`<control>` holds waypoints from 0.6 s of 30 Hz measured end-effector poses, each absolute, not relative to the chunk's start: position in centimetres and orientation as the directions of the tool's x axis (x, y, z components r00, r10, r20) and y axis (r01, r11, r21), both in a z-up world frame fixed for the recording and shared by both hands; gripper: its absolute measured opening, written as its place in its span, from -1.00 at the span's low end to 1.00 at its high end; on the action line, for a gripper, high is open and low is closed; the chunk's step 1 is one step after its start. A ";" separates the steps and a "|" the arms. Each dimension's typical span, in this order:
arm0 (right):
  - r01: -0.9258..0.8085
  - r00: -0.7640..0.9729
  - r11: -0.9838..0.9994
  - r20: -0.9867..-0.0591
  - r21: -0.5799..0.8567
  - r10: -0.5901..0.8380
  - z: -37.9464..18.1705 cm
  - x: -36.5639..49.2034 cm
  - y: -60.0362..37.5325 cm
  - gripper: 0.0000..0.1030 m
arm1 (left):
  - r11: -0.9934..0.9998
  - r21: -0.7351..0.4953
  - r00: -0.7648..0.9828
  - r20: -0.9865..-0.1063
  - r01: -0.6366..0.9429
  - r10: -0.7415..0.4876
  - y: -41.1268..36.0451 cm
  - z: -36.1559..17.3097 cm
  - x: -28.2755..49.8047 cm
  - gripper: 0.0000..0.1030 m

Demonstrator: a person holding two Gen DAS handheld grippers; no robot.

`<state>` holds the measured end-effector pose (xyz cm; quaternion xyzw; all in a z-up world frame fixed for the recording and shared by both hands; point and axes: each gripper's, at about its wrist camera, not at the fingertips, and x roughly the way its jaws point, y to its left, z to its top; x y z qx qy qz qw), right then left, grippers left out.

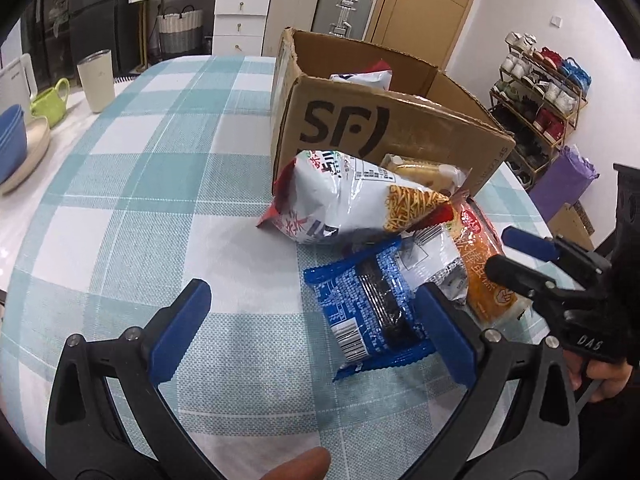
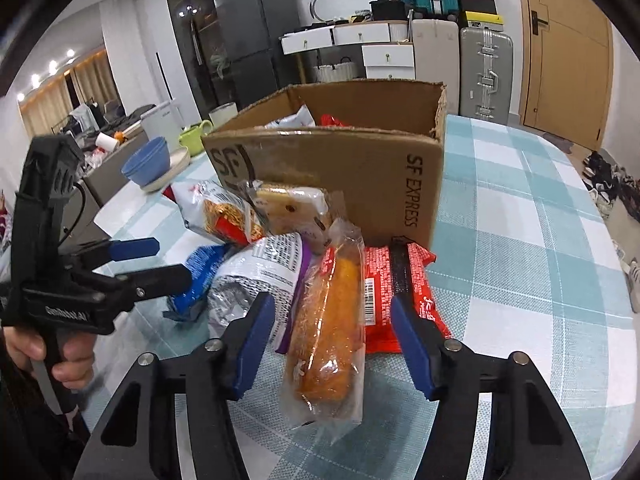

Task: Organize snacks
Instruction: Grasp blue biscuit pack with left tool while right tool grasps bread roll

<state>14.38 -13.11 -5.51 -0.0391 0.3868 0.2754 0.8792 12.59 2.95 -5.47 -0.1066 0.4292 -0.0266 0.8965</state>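
An open cardboard box (image 1: 384,128) marked SF stands on the checked tablecloth with some packets inside. In front of it lies a heap of snacks: a white noodle-snack bag (image 1: 344,200), a blue packet (image 1: 368,308), a silver bag (image 2: 260,276), a red packet (image 2: 400,280) and a clear-wrapped orange bread roll (image 2: 328,328). My left gripper (image 1: 312,300) is open low over the cloth, and the blue packet lies against its right finger. My right gripper (image 2: 330,302) straddles the bread roll, with a gap at each pad.
A cream tumbler (image 1: 96,80), a green mug (image 1: 50,104) and stacked blue bowls (image 1: 10,140) sit at the table's left side. A shoe rack (image 1: 536,92) stands beyond the right edge. Bare cloth (image 1: 160,200) stretches left of the box.
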 end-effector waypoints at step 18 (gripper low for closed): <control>-0.540 0.529 0.831 -0.714 0.136 0.460 -6.7 14.5 -12.3 -0.24 | 0.893 -0.448 0.562 -0.728 0.046 -0.394 2.8 -7.2 14.6 0.15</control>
